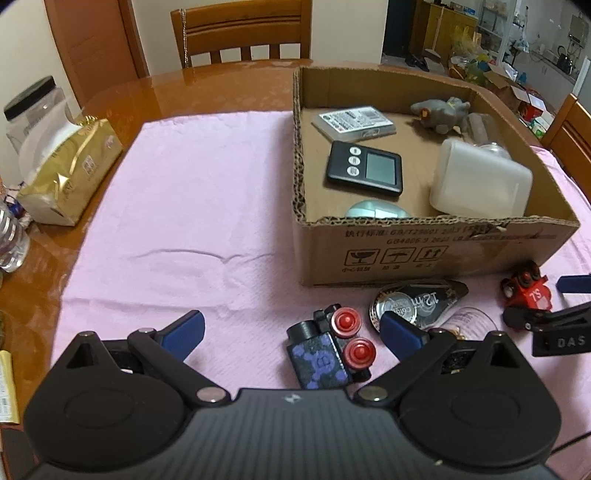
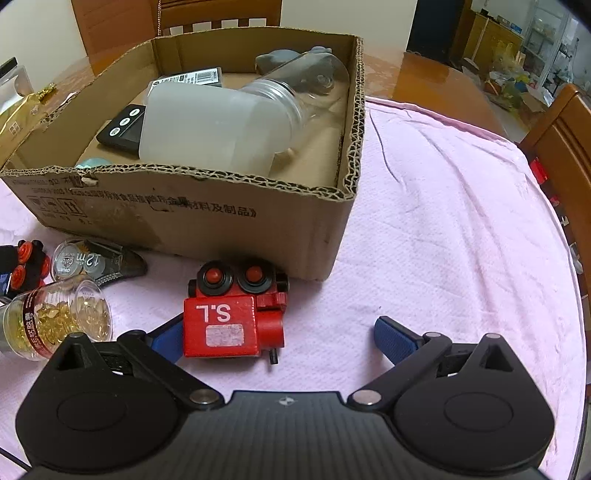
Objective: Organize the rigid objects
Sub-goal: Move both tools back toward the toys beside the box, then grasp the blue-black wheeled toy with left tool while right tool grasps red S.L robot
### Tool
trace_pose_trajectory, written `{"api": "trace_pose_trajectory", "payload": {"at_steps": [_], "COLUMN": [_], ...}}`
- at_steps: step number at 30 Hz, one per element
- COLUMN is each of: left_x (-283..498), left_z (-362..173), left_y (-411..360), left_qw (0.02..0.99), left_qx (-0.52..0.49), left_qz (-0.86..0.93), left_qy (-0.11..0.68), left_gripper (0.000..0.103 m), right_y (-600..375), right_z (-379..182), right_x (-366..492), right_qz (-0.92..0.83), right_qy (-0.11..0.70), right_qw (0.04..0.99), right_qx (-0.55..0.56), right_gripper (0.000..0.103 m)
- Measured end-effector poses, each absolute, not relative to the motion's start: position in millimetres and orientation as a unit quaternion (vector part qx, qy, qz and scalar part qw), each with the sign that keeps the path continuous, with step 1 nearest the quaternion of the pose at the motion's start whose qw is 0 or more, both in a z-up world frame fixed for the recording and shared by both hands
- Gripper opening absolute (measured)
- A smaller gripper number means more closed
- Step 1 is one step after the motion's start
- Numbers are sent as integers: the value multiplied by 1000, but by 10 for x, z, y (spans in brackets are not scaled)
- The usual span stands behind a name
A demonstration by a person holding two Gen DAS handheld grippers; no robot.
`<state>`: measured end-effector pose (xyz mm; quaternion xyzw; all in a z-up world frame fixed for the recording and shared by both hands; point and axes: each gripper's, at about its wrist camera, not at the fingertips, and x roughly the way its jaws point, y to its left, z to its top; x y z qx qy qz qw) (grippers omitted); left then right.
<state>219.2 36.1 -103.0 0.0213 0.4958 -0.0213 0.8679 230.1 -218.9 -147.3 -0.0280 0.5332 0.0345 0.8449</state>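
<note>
A cardboard box (image 1: 406, 254) stands on the pink cloth and holds a black timer (image 1: 364, 167), a white plastic jar (image 1: 480, 181), a clear jar, a grey toy animal and a card pack. My left gripper (image 1: 291, 332) is open around a purple-and-black toy vehicle (image 1: 321, 354) with red wheels. My right gripper (image 2: 280, 336) is open around a red toy vehicle (image 2: 232, 317) marked "S.L". The box shows in the right wrist view (image 2: 221, 221) too. A correction tape dispenser (image 1: 413, 306) and a clear jar of yellow capsules (image 2: 55, 321) lie in front of the box.
A gold tissue pack (image 1: 70, 173), a clear container with a black lid (image 1: 33, 107) and a water bottle (image 1: 11, 236) stand at the table's left edge. Wooden chairs (image 1: 240, 33) stand behind and to the right. Pink cloth (image 2: 443, 221) stretches right of the box.
</note>
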Motion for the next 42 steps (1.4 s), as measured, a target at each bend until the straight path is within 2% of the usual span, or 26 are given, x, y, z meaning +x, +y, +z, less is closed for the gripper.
{"api": "trace_pose_trajectory", "payload": {"at_steps": [12,23,42], "left_x": [2132,1956,2079], "left_z": [-1247,-1334,-1287], "left_y": [531,673,823], "left_qw": [852,875,870], "left_qx": [38,14,91], "left_qz": [4,-19,-80], "left_qy": [522,484,479], "left_gripper": [102,103,102], "right_y": [-2182,-2180,-2218], "right_z": [-1479,-1480,-1465], "right_x": [2336,2321,2250], "right_qz": [38,43,61], "right_qy": [533,525,517], "right_qw": [845,850,853], "right_qx": [-30,-33,-43], "right_gripper": [103,103,103]}}
